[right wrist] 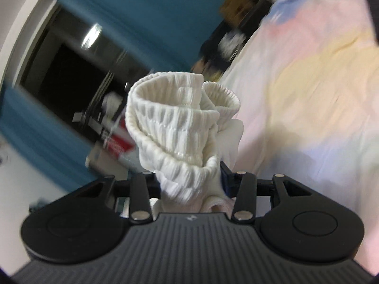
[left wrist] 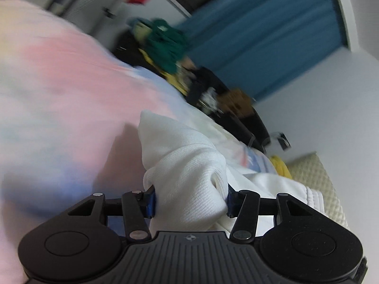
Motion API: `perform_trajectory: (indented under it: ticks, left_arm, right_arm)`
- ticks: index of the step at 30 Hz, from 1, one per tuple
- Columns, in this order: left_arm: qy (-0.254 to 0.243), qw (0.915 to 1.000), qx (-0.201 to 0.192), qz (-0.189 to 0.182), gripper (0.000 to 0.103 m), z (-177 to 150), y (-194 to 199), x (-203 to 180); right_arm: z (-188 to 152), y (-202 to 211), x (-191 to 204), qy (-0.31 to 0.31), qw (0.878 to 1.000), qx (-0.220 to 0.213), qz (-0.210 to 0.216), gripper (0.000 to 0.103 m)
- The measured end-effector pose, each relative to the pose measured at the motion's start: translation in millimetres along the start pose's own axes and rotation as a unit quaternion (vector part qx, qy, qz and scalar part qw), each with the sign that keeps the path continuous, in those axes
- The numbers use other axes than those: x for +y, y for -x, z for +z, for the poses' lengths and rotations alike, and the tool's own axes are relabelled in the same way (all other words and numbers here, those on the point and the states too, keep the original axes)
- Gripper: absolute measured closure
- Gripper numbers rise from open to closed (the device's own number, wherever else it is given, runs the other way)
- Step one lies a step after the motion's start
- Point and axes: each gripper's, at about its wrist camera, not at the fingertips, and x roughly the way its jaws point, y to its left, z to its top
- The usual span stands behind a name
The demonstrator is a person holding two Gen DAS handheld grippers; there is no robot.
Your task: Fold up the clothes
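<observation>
A white knit garment (left wrist: 187, 165) is bunched between the blue pads of my left gripper (left wrist: 189, 201), which is shut on it. It trails off to the right, where a blue and red print shows. In the right wrist view my right gripper (right wrist: 189, 179) is shut on the garment's white ribbed cuff or hem (right wrist: 180, 123), which stands up in curled folds above the fingers. Both fingertips are mostly hidden by cloth. A pastel tie-dye fabric (left wrist: 52, 75) fills the left of the left view and also the right side (right wrist: 308, 82) of the right view, close behind the held garment.
A black basket (left wrist: 236, 116) holds a heap of clothes, with a green one (left wrist: 165, 45) on top. A yellow item (left wrist: 281, 165) and a cream quilted surface (left wrist: 315, 177) lie at the right. Blue curtains (left wrist: 272, 35) and white walls stand behind. Both views are motion-blurred.
</observation>
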Motion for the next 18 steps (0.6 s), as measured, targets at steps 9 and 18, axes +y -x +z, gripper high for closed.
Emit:
perform_trajectory:
  ticks: [9, 18]
  left_arm:
    - [-0.064, 0.9954, 0.055, -0.044, 0.049, -18, -171, -75]
    - [-0.182, 0.9787, 0.088, -0.034, 0.042, -65, -244, -35]
  right_arm:
    - [49, -19, -111, -0.068, 0.991, -0.11, -0.033, 0.058]
    - [23, -45, -204, -0.126, 0.983, -0.094, -0.093, 0.054]
